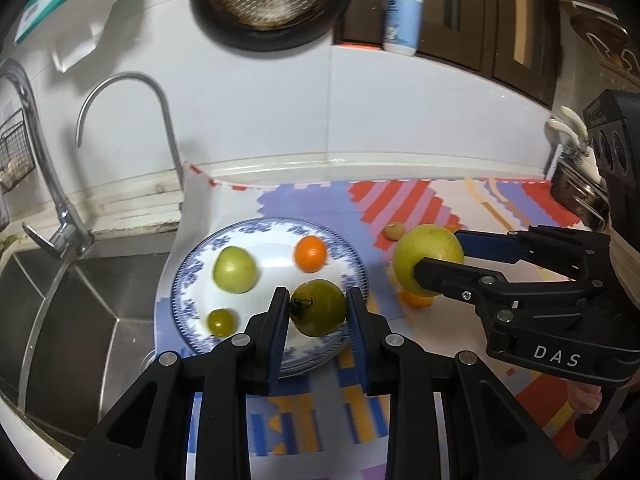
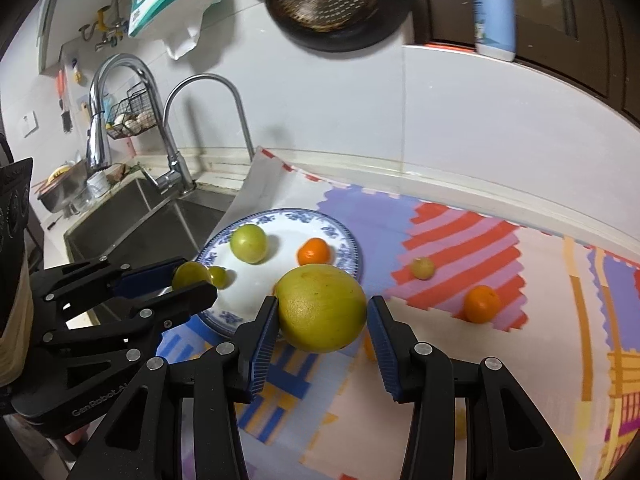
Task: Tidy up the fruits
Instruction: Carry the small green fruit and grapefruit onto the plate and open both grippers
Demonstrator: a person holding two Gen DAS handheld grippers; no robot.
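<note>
1. Kitchen desk beside a steel sink (image 2: 132,216), covered by a bright patterned mat (image 2: 520,360); the blue-rimmed plate (image 1: 188,280) sits at the mat's sink-side edge.
2. Left tongs (image 1: 318,308) pinch a dark green tomato (image 1: 320,308) over the plate's near rim, pads on its two sides. It looks firm but thin-skinned, so I'd squeeze gently.
3. Right tongs (image 2: 322,312) bracket a large yellow-green citrus (image 2: 322,308) across its widest part, just off the plate. One pad touches; whether the other does, I cannot tell. It looks the heaviest piece, with a waxy, slippery peel.
4. Count on the plate: one pale green fruit (image 1: 234,269), one small green tomato (image 1: 221,322), one orange (image 1: 310,254).
5. Loose on the mat: one orange (image 2: 482,303), one small yellowish fruit (image 2: 423,268), and another orange (image 1: 416,300) half hidden under the citrus.
</note>
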